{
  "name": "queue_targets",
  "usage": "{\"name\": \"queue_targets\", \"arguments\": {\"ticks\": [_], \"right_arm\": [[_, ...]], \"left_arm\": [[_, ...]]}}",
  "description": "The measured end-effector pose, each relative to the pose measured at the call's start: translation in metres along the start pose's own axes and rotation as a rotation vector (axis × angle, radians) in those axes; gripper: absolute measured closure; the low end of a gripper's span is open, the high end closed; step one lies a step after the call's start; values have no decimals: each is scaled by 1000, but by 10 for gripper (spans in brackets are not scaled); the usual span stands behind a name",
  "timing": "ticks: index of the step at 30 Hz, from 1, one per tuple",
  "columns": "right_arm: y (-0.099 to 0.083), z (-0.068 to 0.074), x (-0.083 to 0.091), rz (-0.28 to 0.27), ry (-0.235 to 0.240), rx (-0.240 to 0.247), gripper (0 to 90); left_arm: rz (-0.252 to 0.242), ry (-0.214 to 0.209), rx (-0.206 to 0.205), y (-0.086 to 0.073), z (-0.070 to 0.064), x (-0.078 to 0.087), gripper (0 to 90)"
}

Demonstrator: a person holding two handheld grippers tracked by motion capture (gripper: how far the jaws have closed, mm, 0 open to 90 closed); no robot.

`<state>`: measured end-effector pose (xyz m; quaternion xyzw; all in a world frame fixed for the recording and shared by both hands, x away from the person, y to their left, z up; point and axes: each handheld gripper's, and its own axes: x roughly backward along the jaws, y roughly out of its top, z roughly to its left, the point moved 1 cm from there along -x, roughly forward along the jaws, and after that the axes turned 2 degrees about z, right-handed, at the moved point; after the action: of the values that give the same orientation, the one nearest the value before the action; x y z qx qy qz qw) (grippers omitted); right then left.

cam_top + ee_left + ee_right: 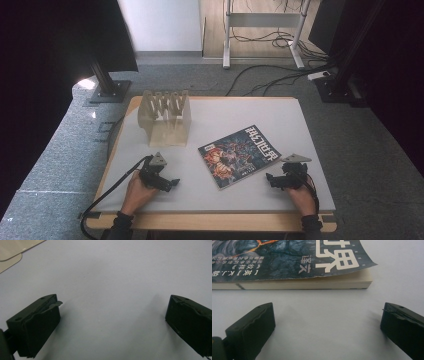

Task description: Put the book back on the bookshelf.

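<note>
both tools sit low at the near edge of the surface, jaws spread, nothing in them. right tool faces the magazine edge, just short of it. left tool over bare surface. wooden rack farther back left.

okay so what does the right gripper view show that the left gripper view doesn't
The right gripper view has the magazine lying flat just ahead of the right gripper, its page edge facing the camera and its cover corner curling up a little. The left gripper view instead has a pale beige base at its top left corner, far from the left gripper. Both views share a pair of black jaws spread wide with nothing between them, resting low over the bare grey table.
</note>
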<state>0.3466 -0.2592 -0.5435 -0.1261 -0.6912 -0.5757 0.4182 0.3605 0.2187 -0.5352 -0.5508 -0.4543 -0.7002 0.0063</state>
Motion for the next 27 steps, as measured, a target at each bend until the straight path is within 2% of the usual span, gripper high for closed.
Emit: {"name": "queue_targets", "arguments": {"ticks": [4, 10, 14, 16, 27], "right_arm": [[1, 0, 1, 3, 2, 2, 0], [3, -1, 4, -1, 19, 3, 4], [6, 1, 6, -5, 36, 9, 0], [8, 4, 6, 5, 37, 28, 0], [22, 7, 9, -32, 63, 44, 0]], "left_arm": [[9, -14, 6, 3, 0, 0, 0], [-1, -29, -5, 17, -4, 1, 0], [3, -36, -21, 28, -5, 0, 0], [7, -35, -35, 35, -7, -2, 0], [-5, -53, -66, 59, -11, -12, 0]]}}
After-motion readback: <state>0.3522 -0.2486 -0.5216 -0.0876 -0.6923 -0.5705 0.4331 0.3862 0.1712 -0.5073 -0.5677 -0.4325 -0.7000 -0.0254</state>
